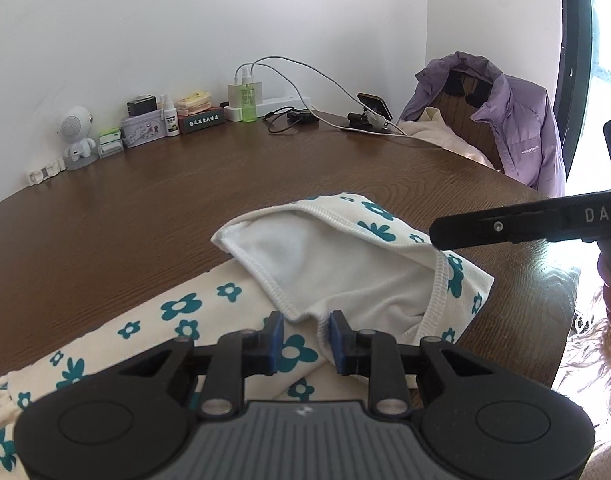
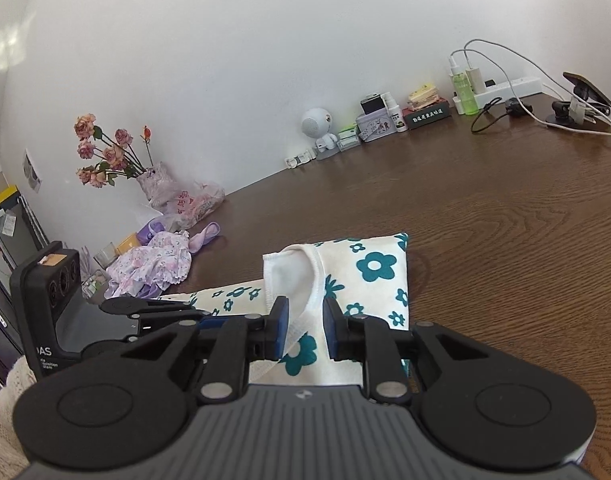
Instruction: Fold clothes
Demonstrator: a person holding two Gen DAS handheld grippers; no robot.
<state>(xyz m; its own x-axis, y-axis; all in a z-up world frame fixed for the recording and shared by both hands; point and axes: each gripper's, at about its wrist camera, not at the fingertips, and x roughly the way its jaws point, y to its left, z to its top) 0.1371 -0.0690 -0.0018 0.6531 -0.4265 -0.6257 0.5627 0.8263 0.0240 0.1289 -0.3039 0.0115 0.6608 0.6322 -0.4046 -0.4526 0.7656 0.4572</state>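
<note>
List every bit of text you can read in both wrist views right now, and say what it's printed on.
"DAS" – on the right gripper body, seen from the left wrist view.
"AS", first letter cut off – on the left gripper body, right wrist view; smaller lines beneath are blurred.
White chest lettering on the purple jacket: too small to read.
White characters on the dark box: too blurred.
Red print on the plastic bag: unreadable.
</note>
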